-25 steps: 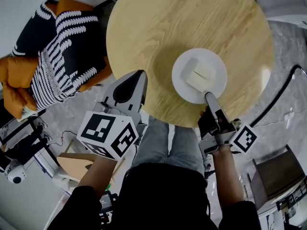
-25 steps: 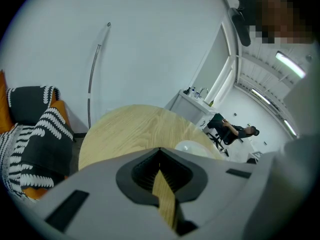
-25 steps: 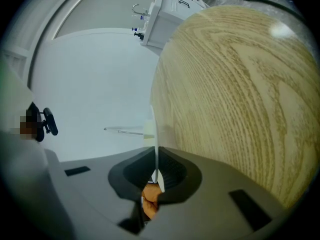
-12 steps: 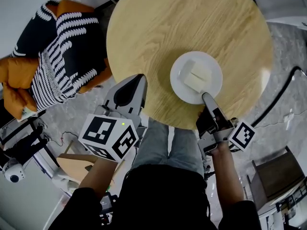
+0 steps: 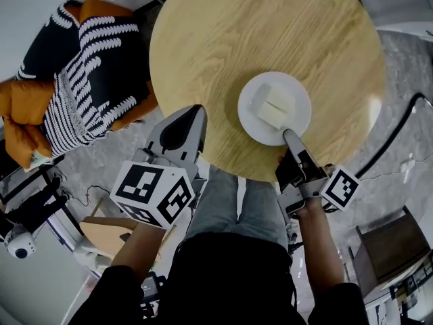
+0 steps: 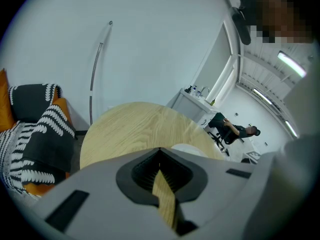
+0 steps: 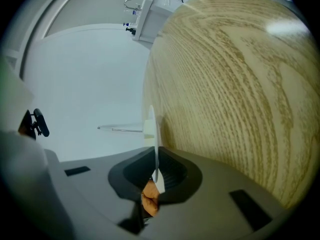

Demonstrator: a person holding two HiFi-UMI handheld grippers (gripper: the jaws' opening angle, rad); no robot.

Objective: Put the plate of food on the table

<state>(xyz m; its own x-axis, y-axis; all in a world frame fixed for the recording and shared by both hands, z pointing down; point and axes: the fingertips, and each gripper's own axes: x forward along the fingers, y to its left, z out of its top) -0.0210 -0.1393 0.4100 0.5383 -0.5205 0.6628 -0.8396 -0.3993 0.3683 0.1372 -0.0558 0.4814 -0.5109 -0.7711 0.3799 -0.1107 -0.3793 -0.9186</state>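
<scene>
Although the head view shows pale food (image 5: 274, 105) on the plate (image 5: 302, 117) just inside the table (image 5: 257, 32) edge, only its own view shows the right gripper (image 7: 155, 176) clamped on the rim. The left gripper (image 5: 197, 109), closed and empty, hangs off the table near striped cushions (image 5: 88, 80).

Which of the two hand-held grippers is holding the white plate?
The right hand-held gripper: it is shut on the plate rim. The left hand-held gripper holds nothing.

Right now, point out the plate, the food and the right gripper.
plate (image 5: 279, 77), head view, bare far rim.
food (image 5: 272, 107), head view, top of the pale block.
right gripper (image 5: 290, 135), head view, tips at the plate's near rim.
</scene>
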